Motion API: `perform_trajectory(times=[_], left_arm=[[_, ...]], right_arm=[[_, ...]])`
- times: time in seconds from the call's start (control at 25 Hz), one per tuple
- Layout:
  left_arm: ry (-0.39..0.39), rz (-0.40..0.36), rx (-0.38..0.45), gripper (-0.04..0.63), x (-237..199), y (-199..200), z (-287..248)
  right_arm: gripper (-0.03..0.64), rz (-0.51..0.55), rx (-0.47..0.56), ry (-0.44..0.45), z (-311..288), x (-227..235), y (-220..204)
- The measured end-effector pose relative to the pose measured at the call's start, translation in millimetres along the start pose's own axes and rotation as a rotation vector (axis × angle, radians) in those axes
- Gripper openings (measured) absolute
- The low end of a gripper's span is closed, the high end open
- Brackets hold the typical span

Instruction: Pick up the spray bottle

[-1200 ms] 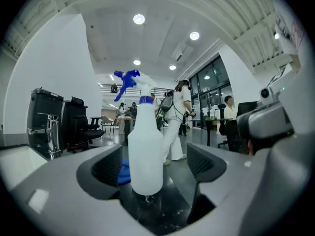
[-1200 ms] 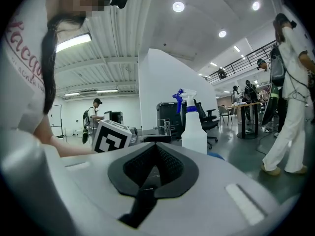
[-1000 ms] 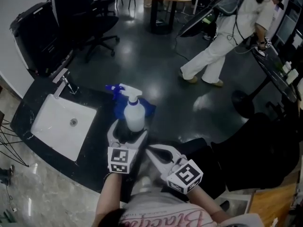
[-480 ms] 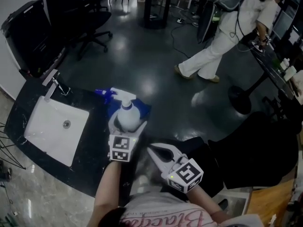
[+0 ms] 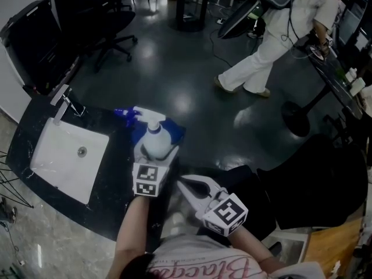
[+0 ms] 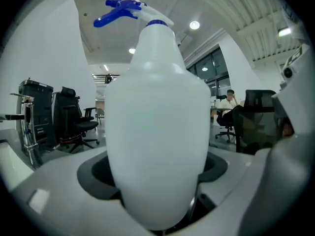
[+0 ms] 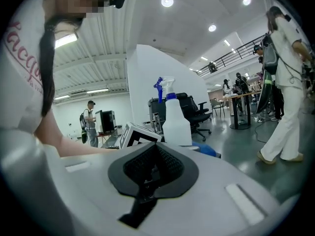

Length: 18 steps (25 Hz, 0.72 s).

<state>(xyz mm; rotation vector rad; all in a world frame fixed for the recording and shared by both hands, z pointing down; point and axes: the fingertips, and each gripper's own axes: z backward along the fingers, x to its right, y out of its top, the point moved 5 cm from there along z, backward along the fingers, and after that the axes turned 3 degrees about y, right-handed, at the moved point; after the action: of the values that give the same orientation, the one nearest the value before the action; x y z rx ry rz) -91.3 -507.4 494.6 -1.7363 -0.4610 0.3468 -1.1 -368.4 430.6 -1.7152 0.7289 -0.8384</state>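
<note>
As left tongs [image 5: 156, 153] close, bottle [image 6: 157, 132] between, lettered shirt [image 5: 203, 265]

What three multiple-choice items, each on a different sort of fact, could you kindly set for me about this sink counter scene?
1. Where is the spray bottle? A in the sink; B between the left gripper's jaws; C on the floor.
2. What colour is its trigger head? A red; B green; C blue.
3. How is the bottle posed? A upright; B lying on its side; C upside down.
Answers: 1 B, the left gripper view shows its body filling the gap between the jaws, which are closing on it. 2 C, the trigger is blue in every view. 3 A, it stands on the dark counter with the head on top.
</note>
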Motion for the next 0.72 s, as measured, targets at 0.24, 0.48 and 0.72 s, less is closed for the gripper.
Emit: perform_trajectory(times=[0.24,0.48,0.72], left_arm=[[-0.001,-0.019,0.027,0.414,1.5,10.6,15.7],[-0.012,-0.026,0.053,0.414,6.0,34.7,52.2],[-0.009,-0.016,0.081,0.414,3.8,58.5,96.8]], right_arm=[[0.002,0.010,0.011,-0.027,2.3,-6.0,3.3],[0.001,0.049,0.035,-0.058,6.4,-22.6,15.9],[0.001,0.091,0.075,-0.089,9.3,-39.3,30.6]])
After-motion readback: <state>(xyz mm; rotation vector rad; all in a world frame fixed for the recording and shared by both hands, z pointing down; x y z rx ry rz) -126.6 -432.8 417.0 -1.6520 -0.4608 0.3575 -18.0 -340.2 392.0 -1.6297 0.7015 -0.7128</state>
